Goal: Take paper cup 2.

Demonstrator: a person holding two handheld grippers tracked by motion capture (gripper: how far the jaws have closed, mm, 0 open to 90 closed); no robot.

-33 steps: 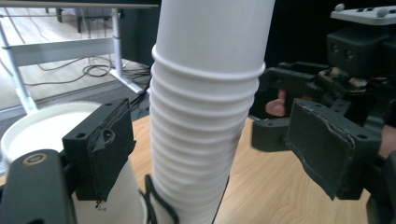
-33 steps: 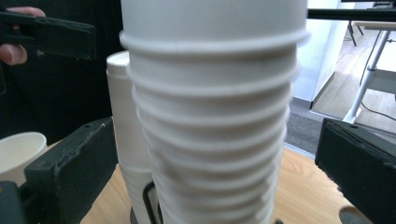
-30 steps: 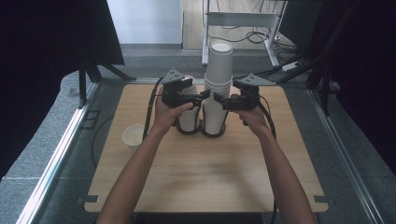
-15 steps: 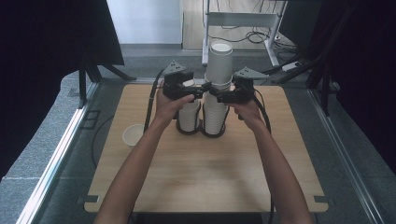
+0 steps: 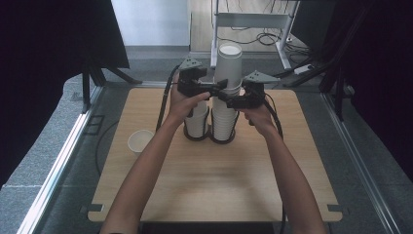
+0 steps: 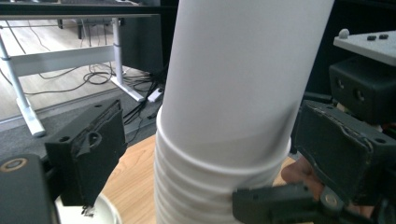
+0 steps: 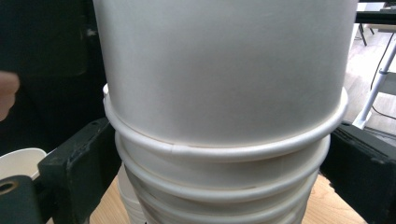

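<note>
A tall stack of white paper cups (image 5: pixel 227 83) stands mid-table, with a shorter stack (image 5: pixel 197 122) touching its left side. My left gripper (image 5: pixel 214 88) reaches in from the left, high on the tall stack (image 6: pixel 233 107). Its jaws have just been opening and now stand on either side of the stack, with a gap at the left pad (image 6: pixel 91 154). My right gripper (image 5: pixel 233 102) comes from the right, a little lower. In the right gripper view its pads (image 7: pixel 77 163) press against the nested rims of the tall stack (image 7: pixel 224 84).
A single white cup (image 5: pixel 140 142) sits upright on the wooden table (image 5: pixel 209 185) at the left. Black cables trail from both grippers. A white desk frame (image 5: pixel 253 22) and floor cables lie beyond the far edge. Dark curtains flank both sides.
My left gripper has shifted a little upward and farther along the tall stack. The right gripper has hardly moved.
</note>
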